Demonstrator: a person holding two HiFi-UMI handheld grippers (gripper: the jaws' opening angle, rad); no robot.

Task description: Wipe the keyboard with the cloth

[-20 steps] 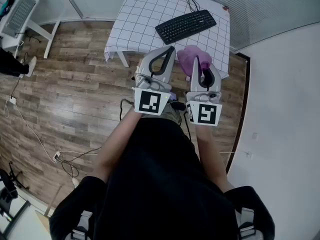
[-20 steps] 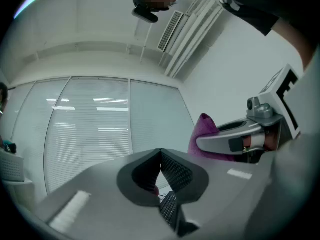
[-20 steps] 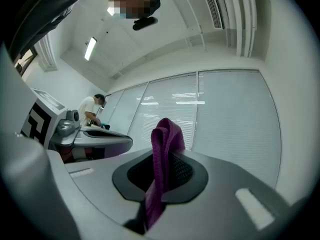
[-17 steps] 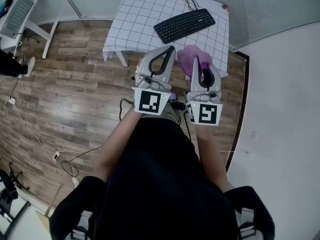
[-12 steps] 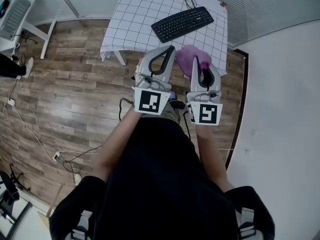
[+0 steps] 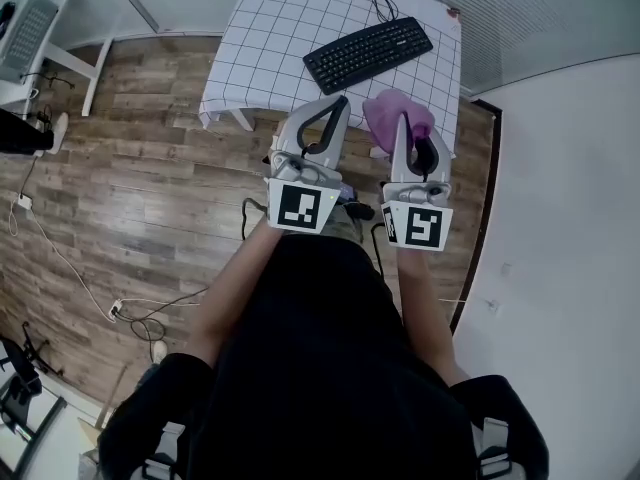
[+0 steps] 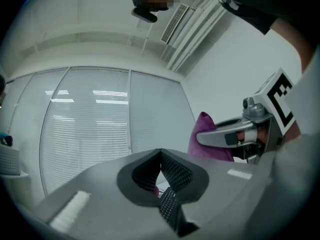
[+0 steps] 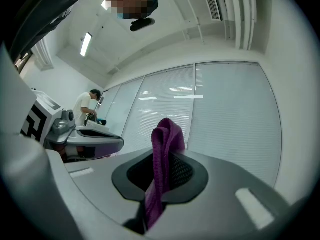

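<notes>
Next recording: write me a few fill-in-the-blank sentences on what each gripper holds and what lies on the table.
The right gripper is shut on a ____ cloth. The left gripper is shut, with ____ between its jaws. On the grid-patterned table lies a black ____.
Missing words: purple; nothing; keyboard.

No words, brands or numbers can be read. The left marker cube (image 6: 300, 208) and right marker cube (image 6: 416, 227) bear only black-and-white square patterns. The legends on the keyboard (image 6: 368, 52), upper centre, are too small to read.
</notes>
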